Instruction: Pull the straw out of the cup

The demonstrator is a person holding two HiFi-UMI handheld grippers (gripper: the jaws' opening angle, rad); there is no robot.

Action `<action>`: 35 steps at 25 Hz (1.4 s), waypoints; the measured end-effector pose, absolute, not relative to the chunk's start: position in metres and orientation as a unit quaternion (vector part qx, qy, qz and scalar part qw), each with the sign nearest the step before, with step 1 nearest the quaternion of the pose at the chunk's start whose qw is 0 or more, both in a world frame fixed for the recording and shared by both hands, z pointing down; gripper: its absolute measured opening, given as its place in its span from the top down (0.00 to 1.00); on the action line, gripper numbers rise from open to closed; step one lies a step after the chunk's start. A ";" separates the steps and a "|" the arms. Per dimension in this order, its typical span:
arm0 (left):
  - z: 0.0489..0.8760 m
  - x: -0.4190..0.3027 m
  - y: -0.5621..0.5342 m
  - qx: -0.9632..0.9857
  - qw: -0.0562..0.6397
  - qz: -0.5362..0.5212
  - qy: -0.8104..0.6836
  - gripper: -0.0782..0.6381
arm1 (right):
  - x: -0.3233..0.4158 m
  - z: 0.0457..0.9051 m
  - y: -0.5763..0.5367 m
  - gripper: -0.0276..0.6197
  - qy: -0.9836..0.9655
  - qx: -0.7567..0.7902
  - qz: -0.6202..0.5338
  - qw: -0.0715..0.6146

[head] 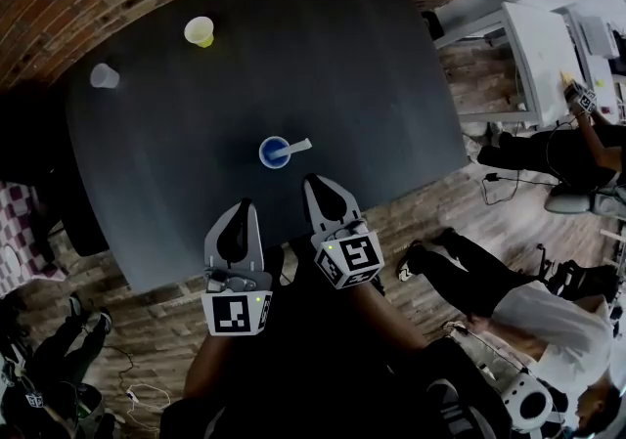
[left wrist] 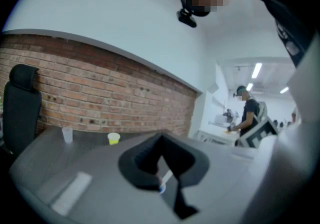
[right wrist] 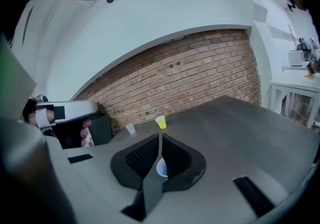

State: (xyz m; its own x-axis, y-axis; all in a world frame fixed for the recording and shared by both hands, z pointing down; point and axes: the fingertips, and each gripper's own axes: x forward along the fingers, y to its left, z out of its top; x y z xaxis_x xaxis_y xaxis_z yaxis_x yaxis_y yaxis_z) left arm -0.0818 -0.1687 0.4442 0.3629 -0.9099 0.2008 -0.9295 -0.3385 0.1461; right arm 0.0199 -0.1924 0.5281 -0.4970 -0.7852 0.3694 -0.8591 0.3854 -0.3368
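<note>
1. The right gripper (head: 311,180) has its jaws pressed together on nothing. The left gripper (head: 245,204) also looks closed and empty.
2. The blue cup (head: 274,153) stands on the worktop (head: 391,85) just ahead of both tips, with the right gripper nearer.
3. The straw (head: 298,146) leans out over the cup's rim, its free end toward the right gripper's side.
4. Open worktop surrounds the cup. A yellow cup (head: 200,31) and a clear cup (head: 104,76) stand well apart, far left.

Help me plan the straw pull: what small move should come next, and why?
Probably open the right gripper and ease it toward the straw: its jaws are shut, it stands short of the blue cup, and the straw leans out toward that side.
</note>
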 end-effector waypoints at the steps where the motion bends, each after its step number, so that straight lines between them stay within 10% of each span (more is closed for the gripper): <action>1: 0.446 -0.082 -0.170 0.817 0.120 0.043 -0.563 0.89 | 0.021 0.533 -0.194 0.95 -0.827 0.497 0.252 0.080; 35: 0.510 -0.073 -0.199 0.794 0.196 0.063 -0.572 0.89 | 0.019 0.645 -0.236 0.77 -0.791 0.472 0.360 0.146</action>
State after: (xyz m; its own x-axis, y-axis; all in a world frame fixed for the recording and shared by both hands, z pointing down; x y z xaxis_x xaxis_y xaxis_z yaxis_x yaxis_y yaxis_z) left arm -0.0726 -0.1988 0.5098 0.3382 -0.8832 0.3249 -0.9330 -0.2693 0.2388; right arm 0.0187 -0.2363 0.6448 -0.5116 -0.6424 0.5706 -0.8523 0.2955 -0.4315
